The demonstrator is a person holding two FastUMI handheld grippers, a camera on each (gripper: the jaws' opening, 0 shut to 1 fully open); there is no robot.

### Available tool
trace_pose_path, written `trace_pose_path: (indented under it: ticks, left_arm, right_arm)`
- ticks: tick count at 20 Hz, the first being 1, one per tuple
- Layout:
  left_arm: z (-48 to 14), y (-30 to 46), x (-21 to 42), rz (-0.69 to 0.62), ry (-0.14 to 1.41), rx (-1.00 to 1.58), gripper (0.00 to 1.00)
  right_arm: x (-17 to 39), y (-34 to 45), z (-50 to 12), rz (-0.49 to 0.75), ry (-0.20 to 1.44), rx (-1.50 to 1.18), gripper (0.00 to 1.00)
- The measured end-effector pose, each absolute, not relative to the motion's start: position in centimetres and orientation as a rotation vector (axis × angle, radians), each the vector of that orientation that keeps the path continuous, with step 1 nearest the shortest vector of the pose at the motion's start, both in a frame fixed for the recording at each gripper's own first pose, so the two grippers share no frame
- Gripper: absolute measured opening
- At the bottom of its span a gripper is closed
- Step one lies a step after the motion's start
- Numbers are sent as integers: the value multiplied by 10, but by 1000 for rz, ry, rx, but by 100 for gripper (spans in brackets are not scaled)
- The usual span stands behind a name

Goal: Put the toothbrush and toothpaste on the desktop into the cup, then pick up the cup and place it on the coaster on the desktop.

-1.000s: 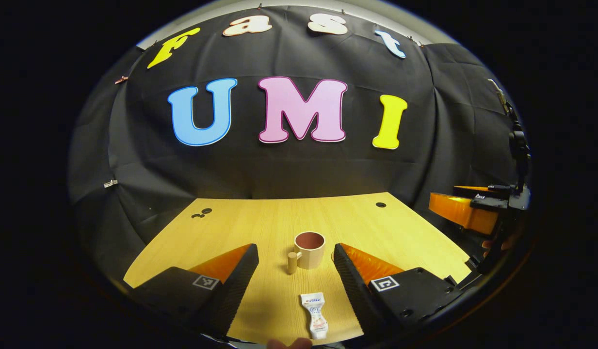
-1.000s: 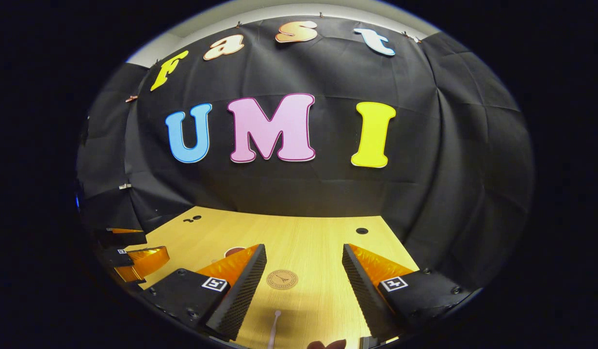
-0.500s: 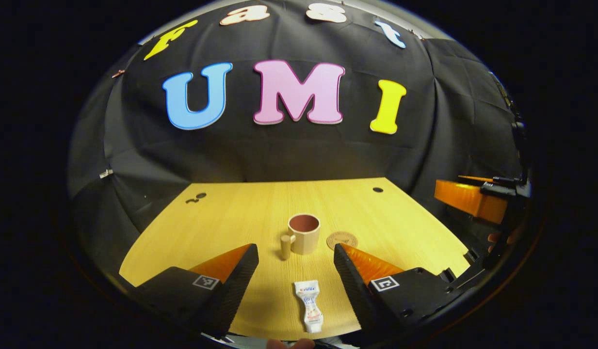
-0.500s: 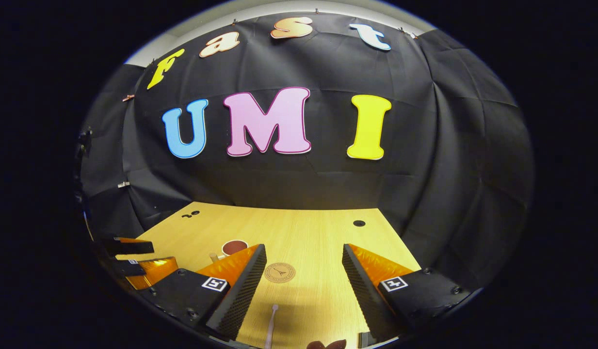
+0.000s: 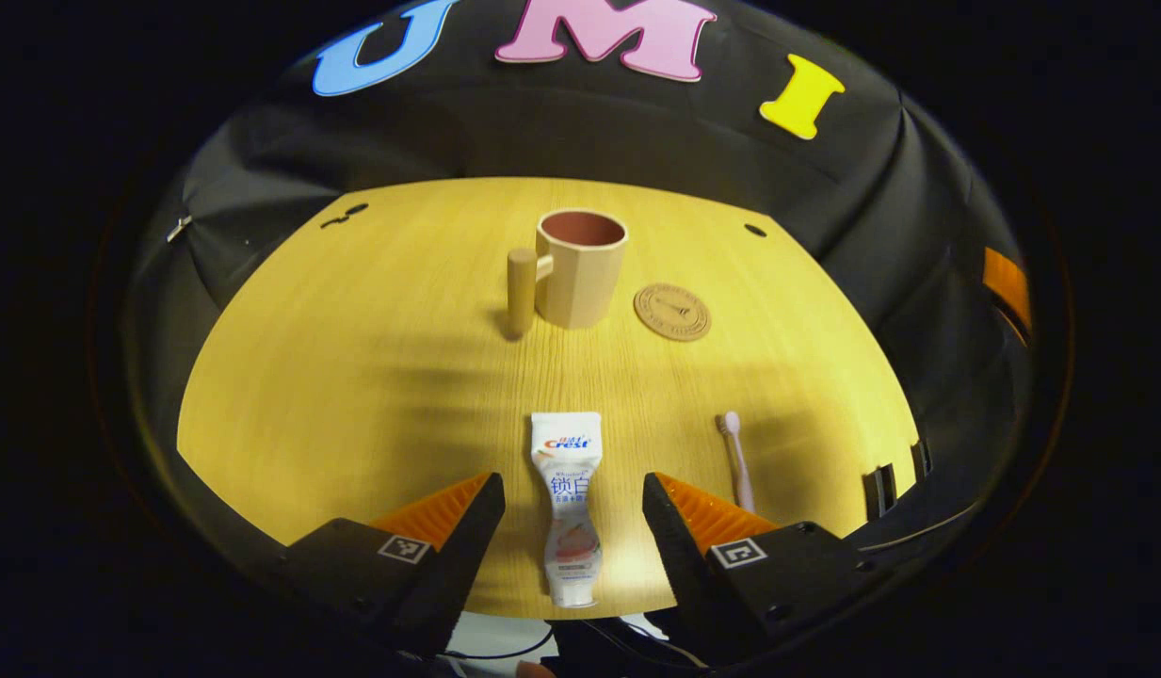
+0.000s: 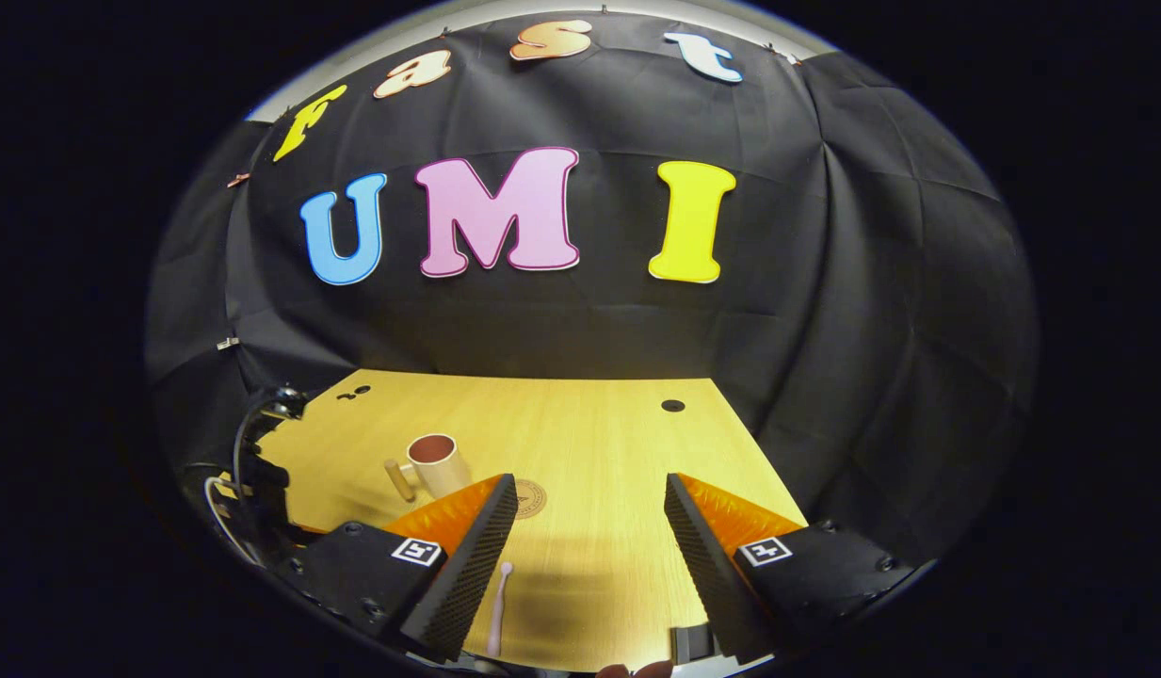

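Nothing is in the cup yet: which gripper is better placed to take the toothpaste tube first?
Left. The white toothpaste tube lies flat on the wooden desktop right between the open left gripper fingers. The open right gripper faces the pink toothbrush beside its own finger instead.

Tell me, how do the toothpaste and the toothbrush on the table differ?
The toothpaste is a wide, flat white tube with printing; the toothbrush is a thin, plain pink stick. The toothpaste lies between the fingers of the left hand-held gripper; the toothbrush lies off to one side. Both lie flat on the table, outside the cup.
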State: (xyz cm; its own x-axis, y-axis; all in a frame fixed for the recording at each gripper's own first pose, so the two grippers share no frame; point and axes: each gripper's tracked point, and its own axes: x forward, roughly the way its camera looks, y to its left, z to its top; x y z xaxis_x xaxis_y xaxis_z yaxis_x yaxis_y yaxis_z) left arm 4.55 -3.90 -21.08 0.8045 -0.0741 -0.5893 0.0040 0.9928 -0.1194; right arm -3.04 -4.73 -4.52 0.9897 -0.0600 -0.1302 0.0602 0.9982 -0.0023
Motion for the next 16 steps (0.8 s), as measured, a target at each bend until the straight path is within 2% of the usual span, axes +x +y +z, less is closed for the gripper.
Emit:
trace_pose_path:
  ticks: [1,3,5,6,7,8,10,16]
  left_arm:
    - [-219,-38,47,-39,656,-105,91]
    - [-239,-36,57,-32,726,-75,82]
    - [-248,-39,63,-30,769,-73,70]
    - [-251,-40,65,-25,780,-73,61]
    - [-252,-40,68,-22,775,-64,57]
    - [-250,-41,70,-28,768,-50,60]
    - [-254,-39,69,-24,771,1,48]
    - [-253,-38,66,-60,764,-12,31]
  right_arm:
    - [-32,-49,-47,-65,135,2,97]
    - [-37,-58,-52,-77,155,6,97]
    - [-39,-60,-59,-83,173,9,97]
    - [-40,-60,-61,-85,179,10,97]
    - [-41,-60,-61,-85,183,13,97]
    - [-41,-59,-61,-85,187,13,97]
    - [-41,-55,-67,-81,210,3,97]
    - [-41,-26,-108,-30,378,36,97]
